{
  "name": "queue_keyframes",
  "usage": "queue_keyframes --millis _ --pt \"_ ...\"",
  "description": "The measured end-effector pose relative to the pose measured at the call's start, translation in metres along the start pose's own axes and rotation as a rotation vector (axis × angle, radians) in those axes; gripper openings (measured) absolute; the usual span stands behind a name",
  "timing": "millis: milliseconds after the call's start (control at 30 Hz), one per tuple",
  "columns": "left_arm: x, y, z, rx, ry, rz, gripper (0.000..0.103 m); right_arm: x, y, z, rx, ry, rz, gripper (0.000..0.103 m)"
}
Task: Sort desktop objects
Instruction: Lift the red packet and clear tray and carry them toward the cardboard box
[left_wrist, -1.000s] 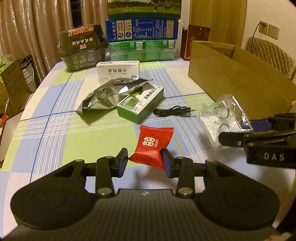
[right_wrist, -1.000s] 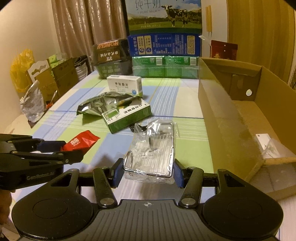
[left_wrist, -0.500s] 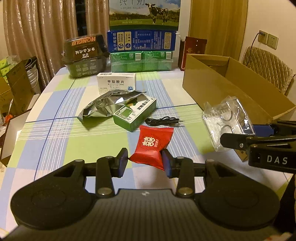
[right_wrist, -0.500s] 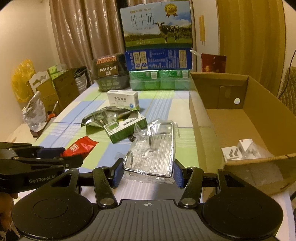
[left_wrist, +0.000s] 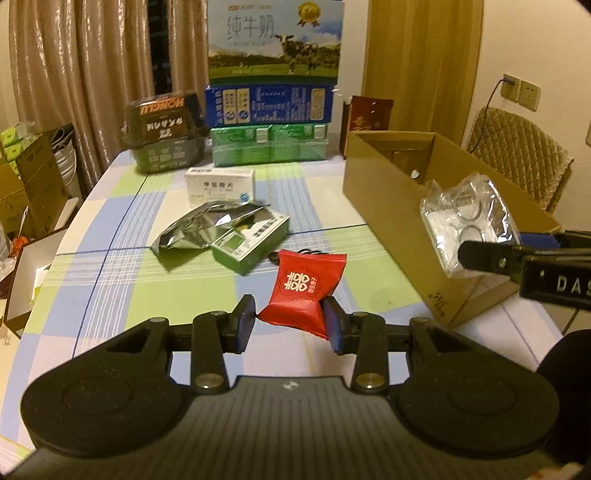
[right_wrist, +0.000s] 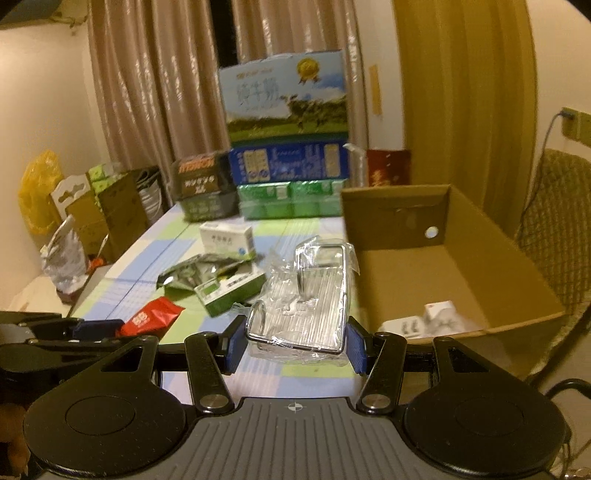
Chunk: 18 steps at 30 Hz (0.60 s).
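My left gripper (left_wrist: 291, 325) is shut on a red candy packet (left_wrist: 304, 290) and holds it above the checked tablecloth. It also shows in the right wrist view (right_wrist: 151, 317). My right gripper (right_wrist: 297, 343) is shut on a metal rack wrapped in clear plastic (right_wrist: 314, 295), held up to the left of the open cardboard box (right_wrist: 443, 266). In the left wrist view the rack (left_wrist: 467, 219) hangs at the box's near corner (left_wrist: 413, 229). White items (right_wrist: 436, 315) lie inside the box.
On the table lie a silver foil bag (left_wrist: 207, 227), a green box (left_wrist: 251, 240), a white medicine box (left_wrist: 220, 184) and a black cable (left_wrist: 273, 256). Stacked cartons (left_wrist: 269, 110) stand at the far edge. A chair (left_wrist: 517, 147) stands behind the cardboard box.
Both grippers have risen with their loads. The wrapped rack has moved up and toward the cardboard box. The red packet is higher above the table.
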<state>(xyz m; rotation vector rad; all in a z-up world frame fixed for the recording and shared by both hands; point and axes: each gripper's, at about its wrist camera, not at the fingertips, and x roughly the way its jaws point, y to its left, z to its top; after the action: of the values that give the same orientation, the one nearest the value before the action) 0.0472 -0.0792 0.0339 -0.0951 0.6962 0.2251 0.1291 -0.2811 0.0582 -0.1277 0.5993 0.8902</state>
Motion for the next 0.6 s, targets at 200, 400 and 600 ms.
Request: queue_keyframes --millis 200,400,600 --pt "-0.013 -0.024 0.008 0.024 -0.023 -0.034 0.035 -0.021 -0.024 0.005 0.028 -0.028 -0.049 0.052" --pt "-0.015 -0.054 0.017 0.062 -0.034 -0.088 0.035 -0.033 -0.052 0.007 0.061 -0.038 -0.109 0.052" --pt "-0.013 -0.084 0.027 0.097 -0.044 -0.137 0.035 -0.041 -0.079 0.01 0.097 -0.046 -0.147 0.052"
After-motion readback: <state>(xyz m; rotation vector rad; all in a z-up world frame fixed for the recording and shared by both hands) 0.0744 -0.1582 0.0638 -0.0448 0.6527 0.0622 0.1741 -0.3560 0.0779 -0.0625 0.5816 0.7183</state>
